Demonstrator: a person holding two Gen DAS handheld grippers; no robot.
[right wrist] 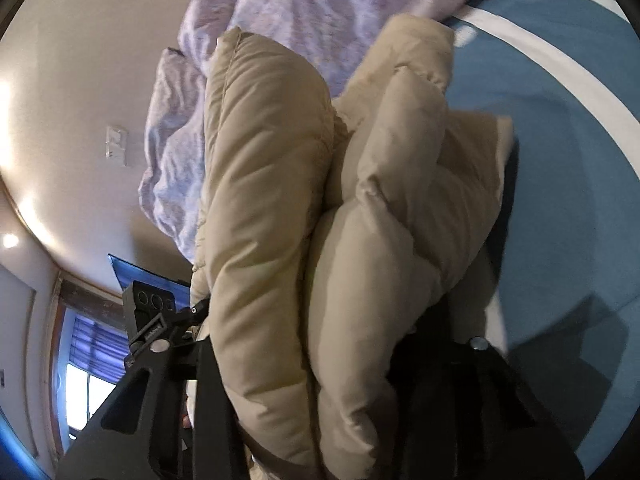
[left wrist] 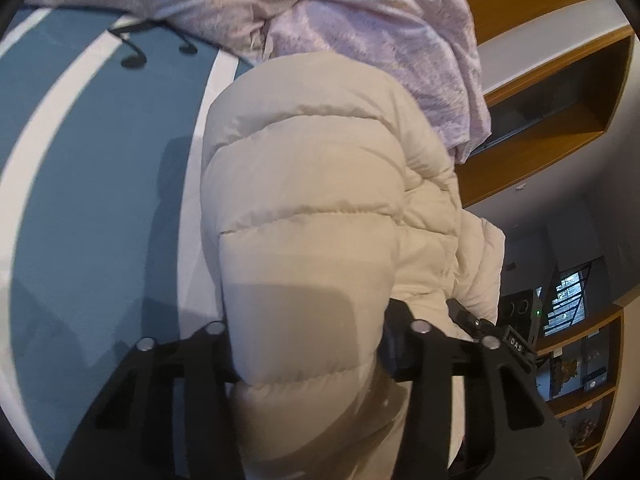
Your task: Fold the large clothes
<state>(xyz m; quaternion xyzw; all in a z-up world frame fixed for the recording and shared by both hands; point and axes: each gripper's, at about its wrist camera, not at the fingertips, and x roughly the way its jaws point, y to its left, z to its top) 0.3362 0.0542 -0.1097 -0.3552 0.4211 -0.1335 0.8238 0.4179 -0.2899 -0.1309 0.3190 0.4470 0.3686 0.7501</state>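
A cream quilted puffer jacket (left wrist: 320, 184) fills the middle of the left wrist view. My left gripper (left wrist: 312, 360) is shut on the jacket, a thick roll of it between the two black fingers. In the right wrist view the same jacket (right wrist: 340, 240) hangs bunched in thick folds. My right gripper (right wrist: 320, 360) is shut on the jacket, its fingertips hidden by the padding. The other gripper (right wrist: 156, 320) shows at the left of the right wrist view. The jacket is lifted over a blue bedsheet (left wrist: 100, 160) with white stripes.
A crumpled lilac duvet (left wrist: 360, 20) lies at the far end of the bed, also in the right wrist view (right wrist: 300, 8). Wooden shelves (left wrist: 560, 80) line the wall beside the bed. A window (right wrist: 88, 360) and a wall switch (right wrist: 116, 146) are at the left.
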